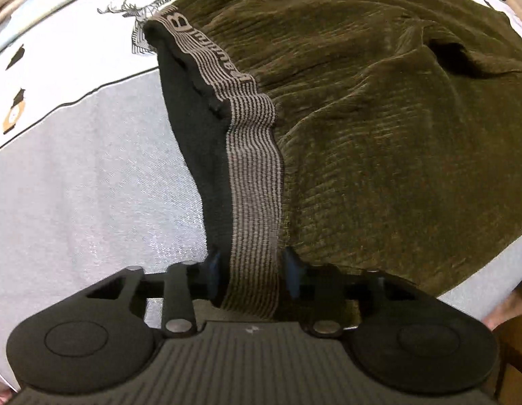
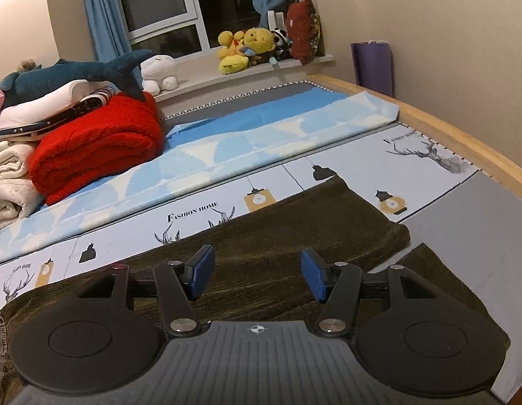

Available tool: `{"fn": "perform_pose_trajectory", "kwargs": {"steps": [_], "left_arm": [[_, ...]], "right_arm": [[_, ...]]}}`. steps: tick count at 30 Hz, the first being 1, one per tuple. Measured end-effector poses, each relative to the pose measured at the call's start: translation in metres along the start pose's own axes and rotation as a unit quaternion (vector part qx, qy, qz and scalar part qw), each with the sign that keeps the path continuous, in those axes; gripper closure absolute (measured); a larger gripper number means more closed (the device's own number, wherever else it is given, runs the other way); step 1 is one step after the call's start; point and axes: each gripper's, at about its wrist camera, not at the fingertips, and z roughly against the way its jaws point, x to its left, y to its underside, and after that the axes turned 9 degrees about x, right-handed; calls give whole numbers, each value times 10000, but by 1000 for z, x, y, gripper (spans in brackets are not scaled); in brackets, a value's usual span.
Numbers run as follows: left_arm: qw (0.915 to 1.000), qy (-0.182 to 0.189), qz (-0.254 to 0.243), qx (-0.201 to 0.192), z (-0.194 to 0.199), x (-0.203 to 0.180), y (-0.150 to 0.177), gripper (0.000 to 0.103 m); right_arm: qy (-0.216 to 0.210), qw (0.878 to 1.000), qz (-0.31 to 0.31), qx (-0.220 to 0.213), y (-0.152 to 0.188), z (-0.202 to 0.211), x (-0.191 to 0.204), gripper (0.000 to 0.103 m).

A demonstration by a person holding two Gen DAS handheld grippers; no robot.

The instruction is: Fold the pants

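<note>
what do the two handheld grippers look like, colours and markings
Both match. The left gripper and right gripper have matte black linkage arms with silver pivot pins, blue ribbed pads, two round black discs and a grey ribbed body. The right one bears a small white compass-like mark.

Left tongs [image 1: 252,270]: matte black linkage arms, silver rivet pins, two round black discs, ribbed grey housing, dark blue pads. Right tongs [image 2: 257,275]: same build, ridged blue pads [image 2: 313,278], white compass-like mark on housing, one red rivet.
</note>
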Motion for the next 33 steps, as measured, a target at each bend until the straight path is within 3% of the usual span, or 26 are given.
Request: {"fn": "perform_pose_trajectory", "kwargs": {"steps": [3, 5, 8, 15, 18, 20, 24, 25, 28, 29, 31, 33], "left_arm": [[9999, 1, 108, -101, 7, 5, 8, 73], [9999, -83, -98, -66, 6, 3, 13, 74], [9989, -305, -347, 89, 4, -6, 17, 73], [9981, -525, -237, 228, 6, -11, 7, 69], [9982, -559, -152, -148, 20, -12, 6, 66], [9980, -345, -156, -514, 34, -13, 7, 66], [9926, 163, -768, -925, 44, -34, 8, 66], [9920, 172, -959, -803, 39, -40, 9, 66], [9911, -320, -1248, 332, -1, -47, 14, 69], [9871, -402, -1534, 222, 1, -52, 18, 69], [9899, -355, -1352, 247, 6, -50, 16, 69], [9915, -331, -1260, 25, 17, -49, 14, 68]], "right_arm": [[-9, 10000, -65, 52, 0, -3, 1, 44], [-59, 9998, -137, 93, -1, -4, 3, 44], [-163, 9996, -210, 137, -2, -7, 8, 44], [-289, 9993, -100, 208, -3, -11, 23, 44], [-317, 9992, -46, 229, -3, -11, 24, 44], [-322, 9992, -19, 240, -4, -11, 24, 44], [-304, 9992, -10, 257, -4, -11, 22, 43], [-299, 9992, -20, 267, -4, -11, 22, 43], [-307, 9991, -58, 298, -4, -12, 20, 43], [-311, 9990, -57, 301, -4, -12, 21, 43], [-321, 9990, -45, 302, -4, -11, 22, 43], [-342, 9990, -27, 300, -4, -11, 23, 43]]}}
